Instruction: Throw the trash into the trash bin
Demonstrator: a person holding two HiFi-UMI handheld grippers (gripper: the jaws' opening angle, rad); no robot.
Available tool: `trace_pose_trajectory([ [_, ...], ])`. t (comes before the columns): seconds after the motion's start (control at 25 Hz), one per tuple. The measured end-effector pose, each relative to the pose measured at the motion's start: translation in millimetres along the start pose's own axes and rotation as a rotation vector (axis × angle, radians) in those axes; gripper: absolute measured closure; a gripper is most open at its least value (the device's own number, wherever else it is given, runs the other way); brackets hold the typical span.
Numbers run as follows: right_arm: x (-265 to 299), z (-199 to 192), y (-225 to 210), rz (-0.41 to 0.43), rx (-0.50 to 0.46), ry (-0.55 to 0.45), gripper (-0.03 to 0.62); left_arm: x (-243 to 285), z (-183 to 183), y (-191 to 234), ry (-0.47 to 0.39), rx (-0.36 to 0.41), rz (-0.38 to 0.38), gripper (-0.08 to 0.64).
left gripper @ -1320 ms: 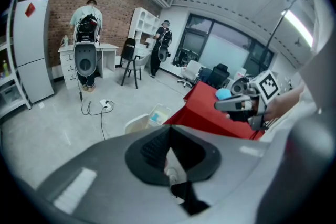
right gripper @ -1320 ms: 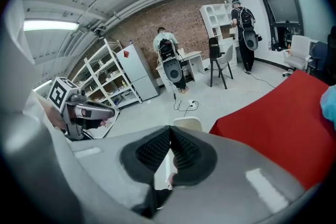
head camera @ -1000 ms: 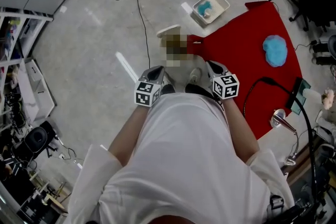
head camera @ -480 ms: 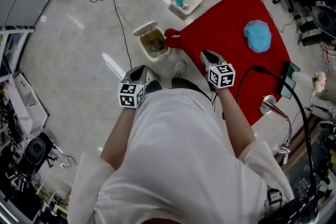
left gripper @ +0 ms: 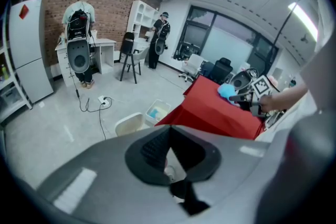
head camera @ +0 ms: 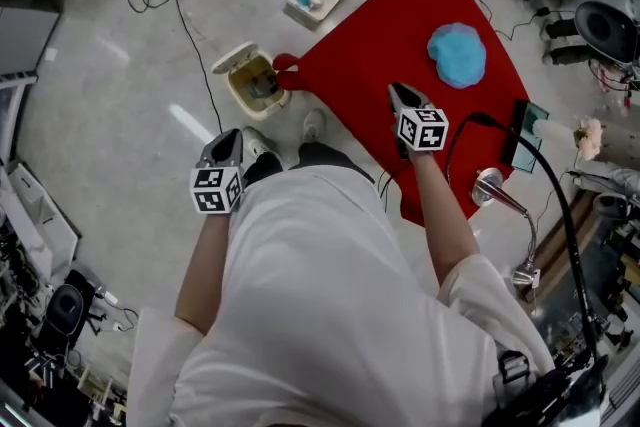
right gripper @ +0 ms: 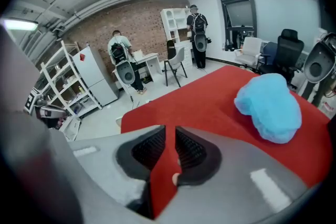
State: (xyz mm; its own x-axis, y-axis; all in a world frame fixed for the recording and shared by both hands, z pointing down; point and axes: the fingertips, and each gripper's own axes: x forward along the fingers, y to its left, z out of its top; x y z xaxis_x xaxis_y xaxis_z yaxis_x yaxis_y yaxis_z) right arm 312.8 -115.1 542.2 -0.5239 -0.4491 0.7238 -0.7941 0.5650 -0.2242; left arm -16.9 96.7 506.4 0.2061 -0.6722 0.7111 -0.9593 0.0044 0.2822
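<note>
lying on the red table (head camera: pixel 370 45), the blue trash wad (head camera: pixel 457 55) is well apart from the trash bin (head camera: pixel 243 97), which stands on the floor by the table corner with its lid up, ready to take it. right gripper (head camera: pixel 399 95) hangs over the table, aimed toward the wad; its jaws have just been opening to a narrow gap with nothing between, probably for a grab. left gripper (head camera: pixel 228 141) waits near the bin, clenched and empty.
</note>
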Motion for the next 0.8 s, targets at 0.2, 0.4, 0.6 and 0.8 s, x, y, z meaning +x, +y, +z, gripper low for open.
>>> trace_pose_trajectory([
  [0.2,-7.4,7.1,-70.8,-0.124,0.036,-0.005,0.514,10.0,8.1,-2.1,0.008,-0.009,0.019,0.555],
  [0.4,-16.9,14.6,-128.9,-0.275,0.073,-0.018,0.470,16.0,9.3,-1.6,0.019,-0.016,0.034,0.555],
  [0.6,-22.0,19.6,-170.7,-0.389,0.068,-0.003,0.403,25.8,12.8,-8.4,0.029,-0.018,0.036,0.555],
  [0.8,-16.5,15.4,-196.1,-0.454,0.037,0.063,0.322,32.4,16.5,-13.0,0.030,-0.022,0.038,0.555],
])
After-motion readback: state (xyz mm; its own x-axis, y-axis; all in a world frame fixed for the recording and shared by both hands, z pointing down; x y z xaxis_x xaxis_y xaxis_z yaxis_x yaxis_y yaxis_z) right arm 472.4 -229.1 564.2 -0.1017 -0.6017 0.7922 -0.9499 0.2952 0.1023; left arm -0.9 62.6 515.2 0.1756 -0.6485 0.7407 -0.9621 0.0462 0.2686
